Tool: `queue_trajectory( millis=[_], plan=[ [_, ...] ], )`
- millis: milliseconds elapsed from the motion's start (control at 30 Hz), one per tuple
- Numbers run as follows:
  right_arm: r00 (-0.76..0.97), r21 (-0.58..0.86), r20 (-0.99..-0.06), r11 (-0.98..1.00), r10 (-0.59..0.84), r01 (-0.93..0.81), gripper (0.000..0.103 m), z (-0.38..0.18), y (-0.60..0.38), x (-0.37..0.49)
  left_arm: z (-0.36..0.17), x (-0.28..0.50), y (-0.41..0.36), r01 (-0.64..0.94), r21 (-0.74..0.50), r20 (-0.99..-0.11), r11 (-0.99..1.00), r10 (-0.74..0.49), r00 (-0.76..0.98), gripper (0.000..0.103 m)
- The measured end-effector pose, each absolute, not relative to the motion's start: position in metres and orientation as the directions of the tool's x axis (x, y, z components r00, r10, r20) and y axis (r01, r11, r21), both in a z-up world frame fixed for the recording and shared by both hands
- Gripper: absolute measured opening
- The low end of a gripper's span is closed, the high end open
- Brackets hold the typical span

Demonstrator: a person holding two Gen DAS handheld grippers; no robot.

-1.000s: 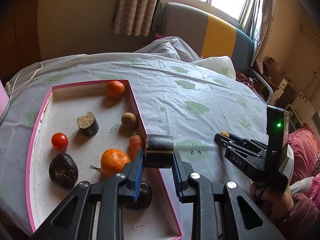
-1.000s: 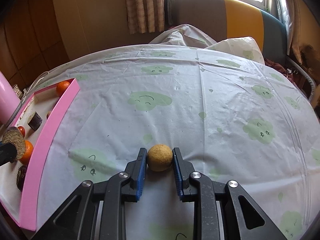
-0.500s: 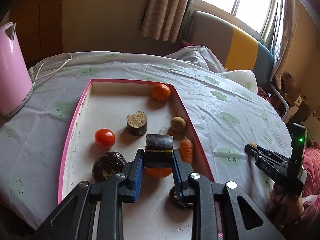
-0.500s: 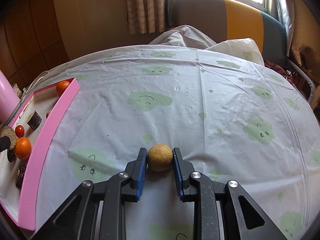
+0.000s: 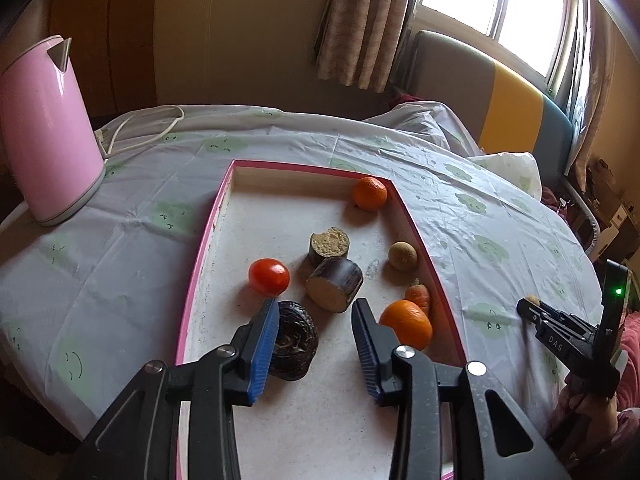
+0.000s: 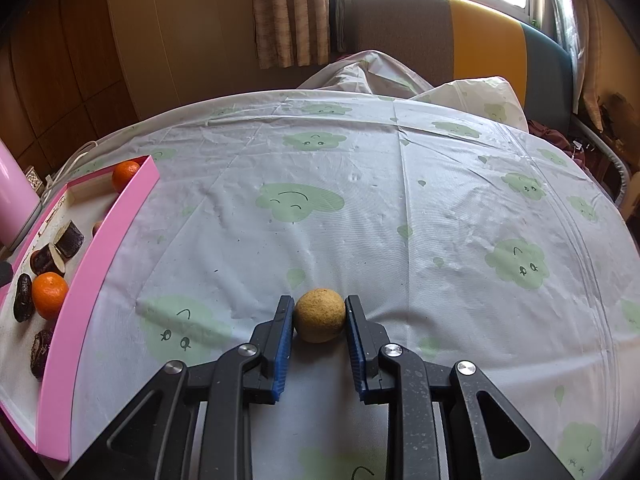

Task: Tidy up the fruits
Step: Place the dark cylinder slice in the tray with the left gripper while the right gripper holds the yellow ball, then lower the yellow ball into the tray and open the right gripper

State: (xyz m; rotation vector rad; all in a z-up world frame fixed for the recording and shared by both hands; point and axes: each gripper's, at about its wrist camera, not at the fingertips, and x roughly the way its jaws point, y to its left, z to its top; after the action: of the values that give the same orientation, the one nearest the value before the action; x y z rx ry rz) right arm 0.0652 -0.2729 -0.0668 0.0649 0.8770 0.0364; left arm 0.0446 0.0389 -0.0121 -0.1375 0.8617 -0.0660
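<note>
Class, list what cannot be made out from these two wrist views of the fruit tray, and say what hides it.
- Left wrist view: the tray's near corners, cut off by the left tool.
- Left wrist view: the dark round fruit, partly behind a blue pad.
- Right wrist view: the tray's right-side contents, behind its pink wall.
- Right wrist view: the kettle, cropped by the edge.

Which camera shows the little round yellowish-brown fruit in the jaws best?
The right wrist view: the little round yellowish-brown fruit sits large and whole between the right gripper's blue pads, above the cloud-print tablecloth. The left wrist view shows only a tiny speck of it at the gripper's tip, far right.
</note>
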Motion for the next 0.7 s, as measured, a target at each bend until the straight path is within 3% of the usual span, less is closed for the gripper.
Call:
queue_trajectory(
  millis=[300, 500, 700],
  plan=[
    [0.637, 0.160, -0.742, 0.978, 0.208, -0.134, 0.025, -0.040, -0.228, 0.064, -0.010, 0.033, 0.046, -0.013, -0.118, -0.751, 0.993, -0.081, 0.656, 0.038],
    [0.627, 0.173, -0.700, 0.933, 0.342, -0.315, 0.025, -0.010, -0.159, 0.068, -0.009, 0.027, 0.053, -0.039, -0.112, -0.750, 0.993, -0.059, 0.659, 0.038],
    [0.589, 0.153, -0.711, 0.902, 0.383, -0.403, 0.026, -0.005, -0.106, 0.078, -0.005, 0.021, 0.059, -0.063, -0.087, -0.738, 0.994, -0.022, 0.674, 0.038]
  ],
)
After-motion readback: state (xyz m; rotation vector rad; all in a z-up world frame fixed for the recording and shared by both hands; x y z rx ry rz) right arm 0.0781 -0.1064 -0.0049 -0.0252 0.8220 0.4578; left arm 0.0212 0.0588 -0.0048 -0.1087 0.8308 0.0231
